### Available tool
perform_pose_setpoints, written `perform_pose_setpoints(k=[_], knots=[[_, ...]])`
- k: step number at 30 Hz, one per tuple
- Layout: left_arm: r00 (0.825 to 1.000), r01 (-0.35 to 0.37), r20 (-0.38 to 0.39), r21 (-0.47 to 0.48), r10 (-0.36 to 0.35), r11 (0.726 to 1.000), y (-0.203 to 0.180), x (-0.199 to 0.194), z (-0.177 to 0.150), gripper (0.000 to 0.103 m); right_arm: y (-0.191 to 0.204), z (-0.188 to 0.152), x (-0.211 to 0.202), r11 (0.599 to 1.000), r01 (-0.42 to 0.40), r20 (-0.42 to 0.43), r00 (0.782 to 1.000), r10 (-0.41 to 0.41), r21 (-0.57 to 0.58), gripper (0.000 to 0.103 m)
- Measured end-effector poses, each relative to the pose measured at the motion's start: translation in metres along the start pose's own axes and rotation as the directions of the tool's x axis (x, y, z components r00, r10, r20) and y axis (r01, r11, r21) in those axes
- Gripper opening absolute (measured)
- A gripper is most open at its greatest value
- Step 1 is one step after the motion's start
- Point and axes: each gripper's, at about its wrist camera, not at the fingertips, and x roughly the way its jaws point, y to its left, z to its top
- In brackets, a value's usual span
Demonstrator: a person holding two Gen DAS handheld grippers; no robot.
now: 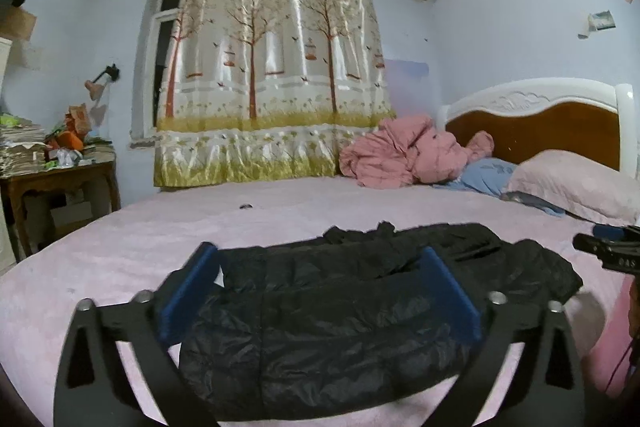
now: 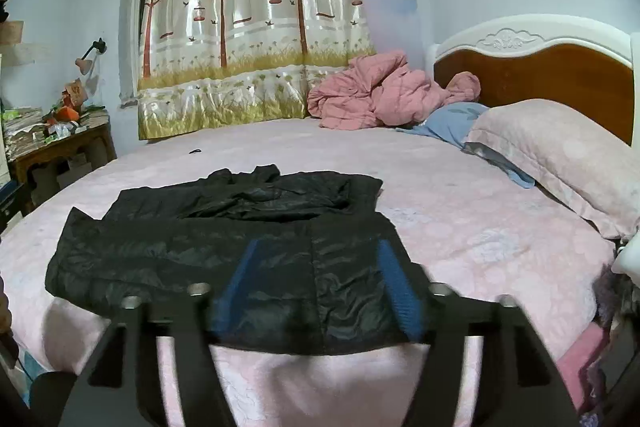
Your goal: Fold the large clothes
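The black quilted puffer jacket (image 2: 224,247) lies crosswise just ahead of the left gripper (image 1: 320,291) and the right gripper (image 2: 316,291), both spread and empty.

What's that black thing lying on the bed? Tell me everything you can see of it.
The black jacket looks like a thin, shiny, quilted puffer with a crinkled nylon-like surface. It lies flat on the pink bedsheet near the bed's front edge, folded over so a second layer rests along its far side, with a small bump of fabric sticking up there. Both pairs of blue-padded fingers stand open in front of it, not gripping it.
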Motion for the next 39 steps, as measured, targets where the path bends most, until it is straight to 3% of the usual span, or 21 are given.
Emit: perform_pose_setpoints(k=[2,5,15,31,34,36,39], knots=[[1.0,-0.001,0.0,0.02,0.001,1.0,-0.002,0.003,0.0,0.102,-0.002,0.0,-0.002,0.999,0.036,0.016,0.999,-0.036,-0.029,0.084],[1.0,-0.028,-0.011,0.055,0.028,0.998,-0.006,0.013,-0.001,0.102,-0.011,0.002,-0.003,0.995,0.092,0.03,0.995,-0.09,-0.037,0.085],[1.0,-0.012,-0.009,0.02,0.012,1.0,-0.008,0.017,-0.014,0.103,-0.012,-0.007,-0.007,0.998,0.06,0.058,0.997,-0.058,-0.028,0.101],[0.994,-0.065,-0.089,-0.03,0.062,0.997,0.027,0.008,-0.069,0.103,0.005,-0.031,0.0,0.995,0.025,0.017,1.0,-0.023,-0.096,0.102],[0.992,-0.069,-0.11,0.005,0.069,0.998,0.025,0.007,-0.084,0.103,0.012,-0.039,0.001,0.99,-0.002,-0.004,1.0,0.001,-0.144,0.102],[0.986,-0.108,-0.12,0.062,0.115,0.992,0.02,0.008,-0.093,0.103,0.021,-0.047,0.005,0.975,-0.059,-0.056,0.997,0.048,-0.213,0.102],[0.982,-0.11,-0.146,0.091,0.123,0.99,0.019,0.011,-0.106,0.102,0.034,-0.059,0.012,0.946,-0.072,-0.107,0.993,0.04,-0.317,0.102]])
